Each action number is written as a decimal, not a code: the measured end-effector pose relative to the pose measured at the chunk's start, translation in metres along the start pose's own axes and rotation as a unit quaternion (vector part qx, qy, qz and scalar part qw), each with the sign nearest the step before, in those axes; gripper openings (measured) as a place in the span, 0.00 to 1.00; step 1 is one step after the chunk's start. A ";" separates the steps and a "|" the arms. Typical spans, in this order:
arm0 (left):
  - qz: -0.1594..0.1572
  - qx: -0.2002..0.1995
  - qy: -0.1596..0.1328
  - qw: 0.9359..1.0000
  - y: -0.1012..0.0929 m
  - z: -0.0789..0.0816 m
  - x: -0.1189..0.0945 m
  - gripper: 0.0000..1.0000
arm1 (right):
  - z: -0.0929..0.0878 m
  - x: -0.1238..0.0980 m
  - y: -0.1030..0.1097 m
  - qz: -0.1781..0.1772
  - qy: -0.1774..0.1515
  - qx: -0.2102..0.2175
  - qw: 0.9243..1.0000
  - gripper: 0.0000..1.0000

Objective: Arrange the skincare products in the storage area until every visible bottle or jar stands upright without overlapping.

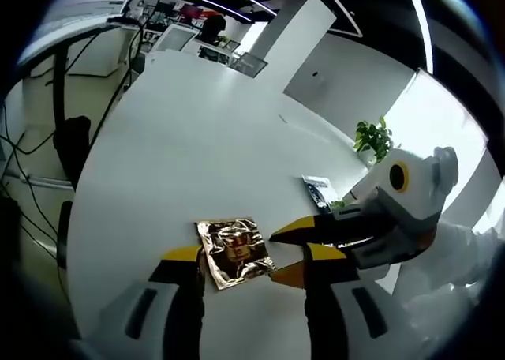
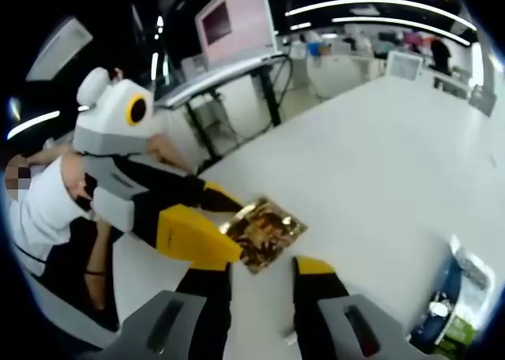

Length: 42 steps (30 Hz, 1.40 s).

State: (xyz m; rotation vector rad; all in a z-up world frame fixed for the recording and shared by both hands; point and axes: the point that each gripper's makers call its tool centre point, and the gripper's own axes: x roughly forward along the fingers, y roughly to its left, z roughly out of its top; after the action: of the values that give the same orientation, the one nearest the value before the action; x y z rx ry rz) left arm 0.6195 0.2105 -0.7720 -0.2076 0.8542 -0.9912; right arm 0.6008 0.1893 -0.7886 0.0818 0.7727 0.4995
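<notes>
Our two tools match: the left gripper (image 1: 248, 267) and the right gripper (image 2: 262, 271) each carry black jaws capped with yellow tips, rising from pale grey bodies with dark oval slots. Beside the gold foil packet (image 1: 235, 252), the other gripper's white rounded housing shows a yellow-ringed disc. We wear a white short-sleeved shirt (image 2: 35, 210).

Left gripper (image 2: 225, 230) touching gold foil packet (image 2: 264, 232) on white table (image 2: 379, 147)
</notes>
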 end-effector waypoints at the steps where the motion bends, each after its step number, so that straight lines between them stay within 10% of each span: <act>1: 0.000 -0.001 -0.001 1.000 0.001 0.000 0.000 0.44 | 0.002 0.003 -0.001 0.000 0.000 -0.001 1.000 0.24; 42: -0.022 0.012 -0.007 1.000 -0.041 0.023 0.011 0.37 | 0.017 -0.025 -0.032 -0.040 -0.028 0.006 0.999 0.18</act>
State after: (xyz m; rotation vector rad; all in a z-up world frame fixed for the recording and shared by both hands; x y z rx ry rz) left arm 0.6120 0.1738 -0.7416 -0.2140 0.8274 -1.0395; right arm 0.6100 0.1515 -0.7678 0.0743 0.7211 0.4145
